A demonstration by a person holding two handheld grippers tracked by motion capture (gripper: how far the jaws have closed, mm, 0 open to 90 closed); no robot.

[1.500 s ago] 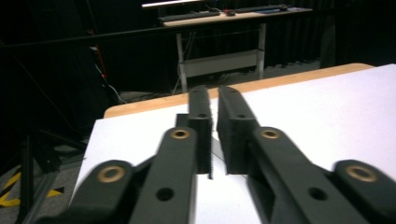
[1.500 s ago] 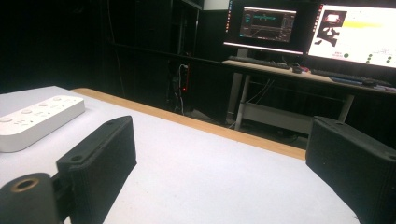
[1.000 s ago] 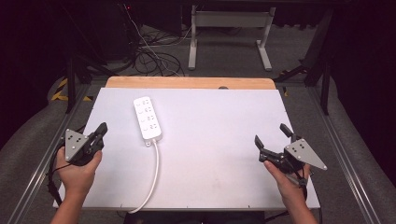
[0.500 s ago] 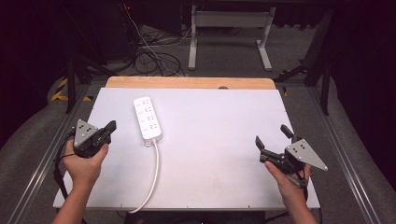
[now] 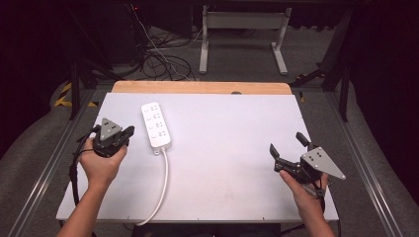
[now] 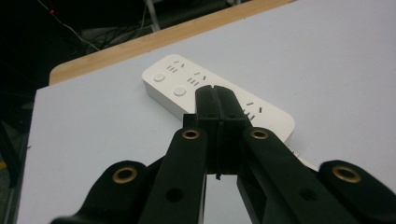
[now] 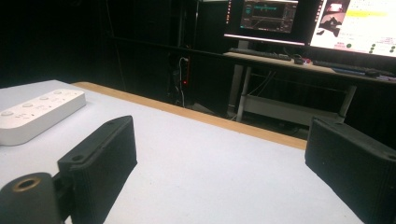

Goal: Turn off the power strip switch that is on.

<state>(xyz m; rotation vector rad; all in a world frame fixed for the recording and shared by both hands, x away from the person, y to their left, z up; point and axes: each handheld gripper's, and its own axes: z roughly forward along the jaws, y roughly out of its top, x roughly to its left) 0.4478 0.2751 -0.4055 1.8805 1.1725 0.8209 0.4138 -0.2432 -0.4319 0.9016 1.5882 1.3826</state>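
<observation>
Left hand-held gripper (image 5: 129,131) nearer power strip (image 5: 156,124), jaws pressed together; right hand-held gripper (image 5: 286,143) spread, near table edge (image 5: 323,173).

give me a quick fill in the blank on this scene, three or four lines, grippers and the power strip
1. The left gripper has its jaws ____.
2. The right gripper has its jaws ____.
3. The gripper nearer the power strip is the ____ one.
4. The colour of the power strip and its cord is ____.

Missing words: shut; open; left; white
</observation>
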